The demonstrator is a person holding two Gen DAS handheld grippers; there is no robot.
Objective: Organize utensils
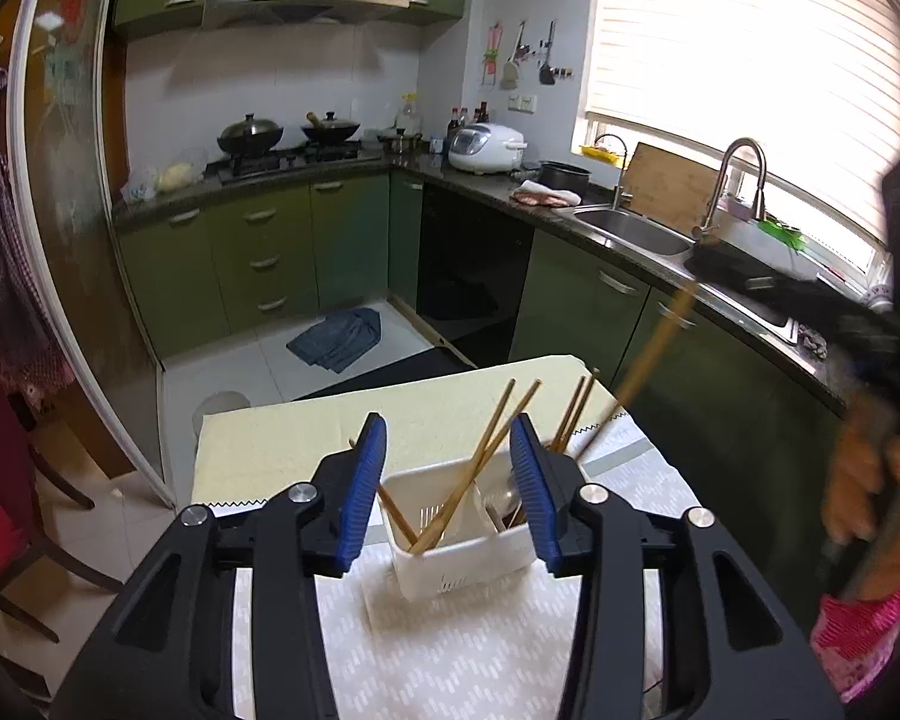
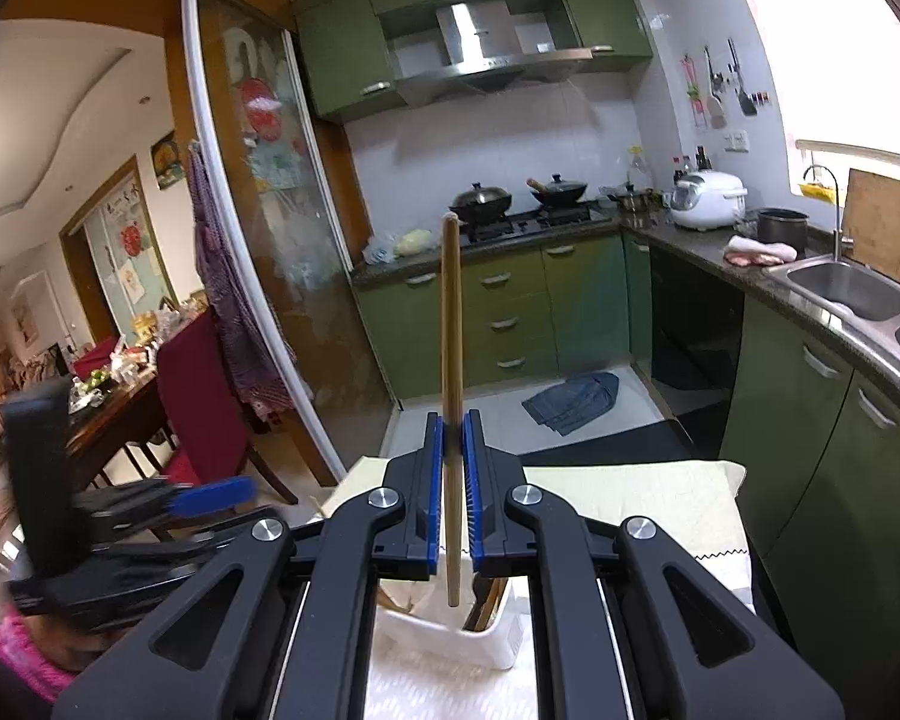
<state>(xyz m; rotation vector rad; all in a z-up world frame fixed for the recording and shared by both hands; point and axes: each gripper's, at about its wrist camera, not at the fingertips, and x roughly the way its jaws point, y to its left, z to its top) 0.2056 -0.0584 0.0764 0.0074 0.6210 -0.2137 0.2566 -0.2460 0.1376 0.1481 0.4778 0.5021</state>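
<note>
Now the right gripper (image 2: 453,468) is clamped on a single chopstick (image 2: 451,324), held nearly upright just above the white caddy (image 1: 450,546) on the table. The left gripper (image 1: 447,480) hovers with jaws apart and empty. The chopstick should probably be lowered straight into the compartment with the other chopsticks (image 1: 480,468), avoiding the spoon (image 1: 501,501) side.

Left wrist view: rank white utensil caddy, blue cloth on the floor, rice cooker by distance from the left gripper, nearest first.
1. White utensil caddy: on the table, directly ahead of the left gripper, seen between its open jaws.
2. Blue cloth: on the floor beyond the table, slightly left.
3. Rice cooker: on the far counter, in the corner.
</note>
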